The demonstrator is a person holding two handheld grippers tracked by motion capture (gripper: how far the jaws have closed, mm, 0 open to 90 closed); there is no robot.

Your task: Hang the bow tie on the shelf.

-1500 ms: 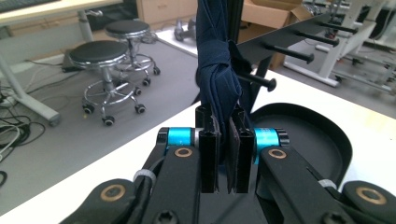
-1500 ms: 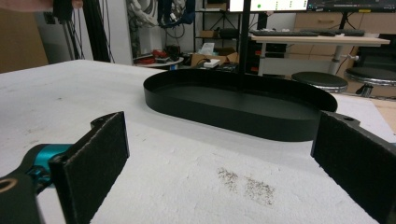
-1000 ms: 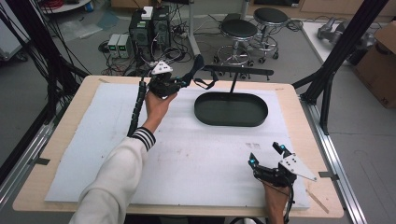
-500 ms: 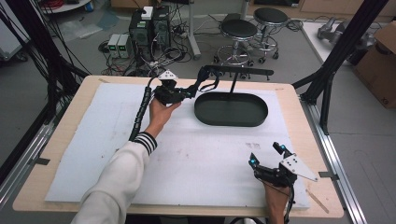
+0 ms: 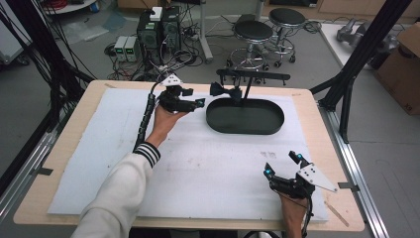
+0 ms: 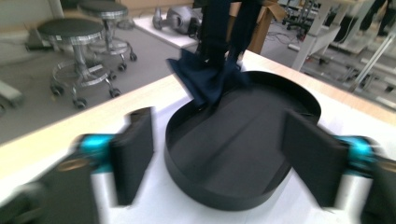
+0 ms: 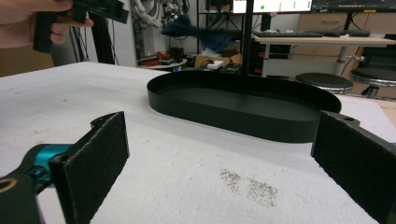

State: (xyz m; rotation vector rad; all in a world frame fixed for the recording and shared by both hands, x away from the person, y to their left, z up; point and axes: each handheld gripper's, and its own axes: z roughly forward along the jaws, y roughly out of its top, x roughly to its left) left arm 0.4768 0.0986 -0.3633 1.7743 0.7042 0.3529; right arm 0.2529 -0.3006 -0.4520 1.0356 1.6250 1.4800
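- High view: the left gripper (image 5: 190, 101) is hovering released at the far side of the counter (image 5: 64, 148), just left of the dark bow (image 5: 218, 89) hanging from the stand (image 5: 252, 77) over the black tray (image 5: 245, 116). The right gripper (image 5: 283, 165), well apart, is sitting released.
- Left gripper view: the bow (image 6: 208, 79) is lying straight ahead between the spread jaws.
- Right gripper view: the tray (image 7: 243, 109) is lying ahead, the bow (image 7: 187, 25) far beyond.

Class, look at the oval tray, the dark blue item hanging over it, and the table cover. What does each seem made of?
Tray: probably matte black painted metal or plastic; thin rigid rim, dull sheen.
Bow tie: soft navy fabric; it folds and droops.
Cover: white foam-like sheet, pitted, with a dark smudge.
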